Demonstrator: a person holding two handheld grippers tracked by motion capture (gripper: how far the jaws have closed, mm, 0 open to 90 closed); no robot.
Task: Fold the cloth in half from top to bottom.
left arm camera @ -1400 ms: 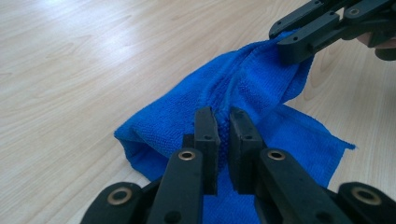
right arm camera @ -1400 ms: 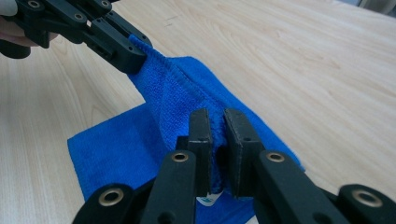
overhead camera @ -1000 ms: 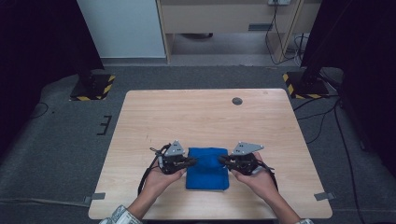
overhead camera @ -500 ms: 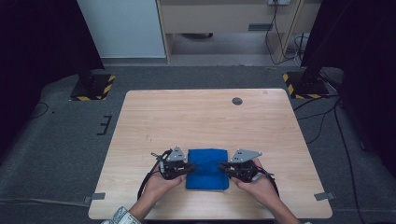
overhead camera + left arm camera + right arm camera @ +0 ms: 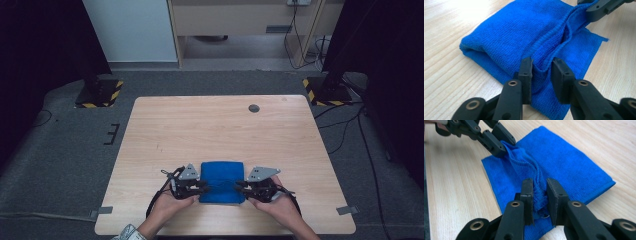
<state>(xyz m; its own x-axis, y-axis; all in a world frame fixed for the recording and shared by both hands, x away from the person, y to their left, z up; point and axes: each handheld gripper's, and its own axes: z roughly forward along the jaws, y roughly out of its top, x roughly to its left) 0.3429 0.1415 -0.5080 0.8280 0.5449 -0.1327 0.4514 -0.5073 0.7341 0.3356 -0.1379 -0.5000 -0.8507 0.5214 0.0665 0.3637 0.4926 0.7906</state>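
Note:
A folded blue cloth (image 5: 221, 180) lies on the wooden table (image 5: 210, 130) near its front edge. My left gripper (image 5: 204, 189) sits at the cloth's near left corner and my right gripper (image 5: 239, 188) at its near right corner. In the left gripper view the jaws (image 5: 541, 68) stand on either side of the hemmed edge of the cloth's (image 5: 524, 32) top layer, which is bunched up between them. The right gripper (image 5: 539, 192) pinches the same hem of the cloth (image 5: 566, 162), and the left gripper's fingers (image 5: 496, 143) hold the far end raised.
A small dark round disc (image 5: 254, 108) lies at the back of the table. Grey tape tabs (image 5: 345, 210) mark the front corners. Stands with yellow-and-black bases (image 5: 99, 93) stand on the floor beyond the table's back corners.
Both hands and grippers have moved a little toward the table's front edge, still at the cloth's near corners. The cloth's top hem is drawn up between them.

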